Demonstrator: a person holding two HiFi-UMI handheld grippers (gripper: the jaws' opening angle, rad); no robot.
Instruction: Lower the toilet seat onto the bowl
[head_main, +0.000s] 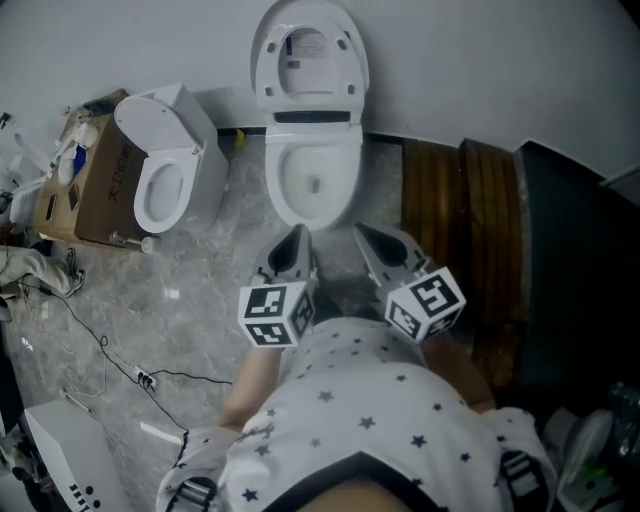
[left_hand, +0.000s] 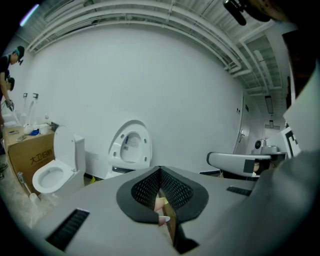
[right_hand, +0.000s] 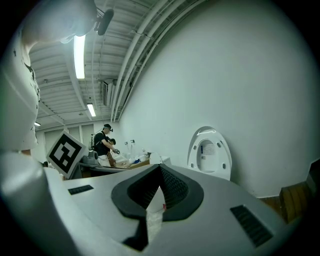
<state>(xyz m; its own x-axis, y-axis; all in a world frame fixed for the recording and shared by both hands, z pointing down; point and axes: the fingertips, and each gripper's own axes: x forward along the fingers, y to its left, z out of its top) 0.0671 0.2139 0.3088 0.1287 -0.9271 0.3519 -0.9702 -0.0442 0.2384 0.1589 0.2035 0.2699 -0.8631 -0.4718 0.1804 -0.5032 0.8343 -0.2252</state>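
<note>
1. Head view: the toilet seat (head_main: 308, 55) is seen raised at the upper middle of the frame, leaned against the wall above the open bowl (head_main: 312, 185). The left gripper (head_main: 292, 250) and the right gripper (head_main: 375, 245) are held side by side below the bowl, well apart from the seat. A second toilet (head_main: 165, 175) and a cardboard box (head_main: 100, 185) are placed at the left.
2. Left gripper view: the jaws are shown pressed together with nothing pinched between them. The raised seat (left_hand: 131, 147) is found left of centre, and the second toilet is at the far left.
3. Right gripper view: these jaws are likewise pressed together and empty. The seat (right_hand: 210, 152) is seen right of centre, upright against the wall.
4. Risk, as judged: with both pairs of jaws closed, the rim cannot be gripped. If the seat were only tipped forward by closed tips, it could be dropped hard onto the bowl. The second toilet could also be approached by mistake.
</note>
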